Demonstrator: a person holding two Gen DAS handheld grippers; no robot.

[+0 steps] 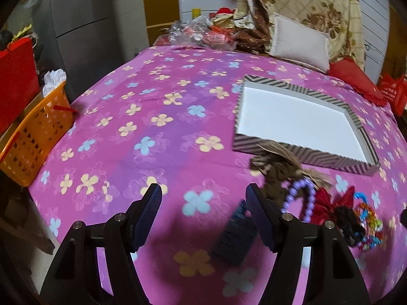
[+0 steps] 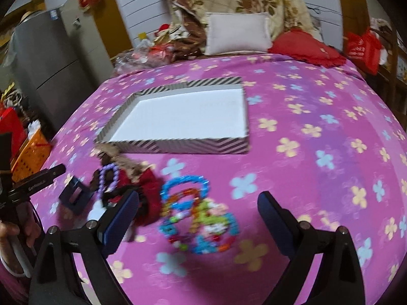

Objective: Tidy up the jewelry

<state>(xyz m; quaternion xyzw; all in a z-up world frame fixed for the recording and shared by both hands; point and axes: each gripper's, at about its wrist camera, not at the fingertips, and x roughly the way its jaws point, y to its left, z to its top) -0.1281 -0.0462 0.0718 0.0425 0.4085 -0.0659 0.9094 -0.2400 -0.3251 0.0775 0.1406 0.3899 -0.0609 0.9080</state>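
Note:
A shallow striped box (image 1: 300, 152) (image 2: 178, 146) with a bare white floor lies on the pink flowered bedspread. In front of it sits a heap of jewelry: a purple bead bracelet (image 1: 302, 198) (image 2: 108, 178), a red bow (image 1: 330, 203) (image 2: 150, 193), colourful bead bracelets (image 1: 370, 226) (image 2: 198, 218), a brown feathery piece (image 1: 277, 172) and a small dark blue box (image 1: 234, 239) (image 2: 75, 195). My left gripper (image 1: 203, 213) is open just left of the heap, the blue box by its right finger. My right gripper (image 2: 198, 213) is open above the colourful bracelets.
An orange basket (image 1: 33, 137) (image 2: 30, 152) stands off the bed's left edge beside a red bag (image 1: 15, 81). A white pillow (image 1: 300, 40) (image 2: 236, 33), a red cloth (image 2: 305, 48) and clutter line the far end. A hand (image 2: 12, 244) holds the left tool.

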